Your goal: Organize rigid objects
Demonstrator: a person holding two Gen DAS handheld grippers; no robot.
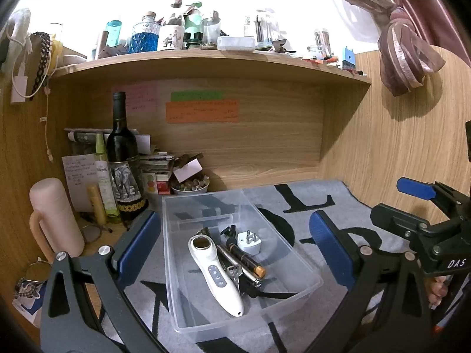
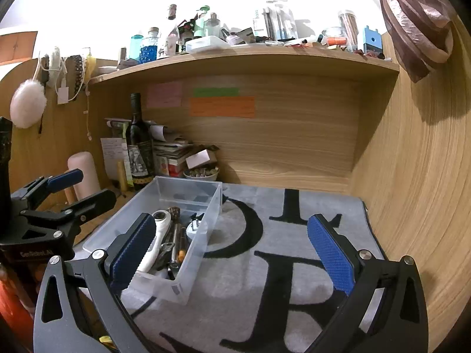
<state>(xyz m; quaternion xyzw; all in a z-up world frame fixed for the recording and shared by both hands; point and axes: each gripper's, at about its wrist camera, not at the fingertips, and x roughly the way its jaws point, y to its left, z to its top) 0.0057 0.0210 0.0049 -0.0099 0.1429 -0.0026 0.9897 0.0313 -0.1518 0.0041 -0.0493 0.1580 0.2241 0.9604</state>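
With both sets of fingers spread wide and empty, left gripper [image 1: 235, 247] and right gripper [image 2: 232, 253] hover over grey lettered mat [image 2: 265, 294]; clear plastic bin [image 1: 306, 289] holds white handheld device [image 1: 217, 276], white plug adapter [image 1: 250, 242], metal tools. Sorting looks nearly finished; next likely moving the bin.

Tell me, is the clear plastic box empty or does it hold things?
It holds things: the box contains a white handheld device, a white plug and a pen.

Each hand-held gripper [image 1: 235, 244] [image 2: 231, 250] is built of black frames fitted with textured blue pads, silver screws and white lettering.
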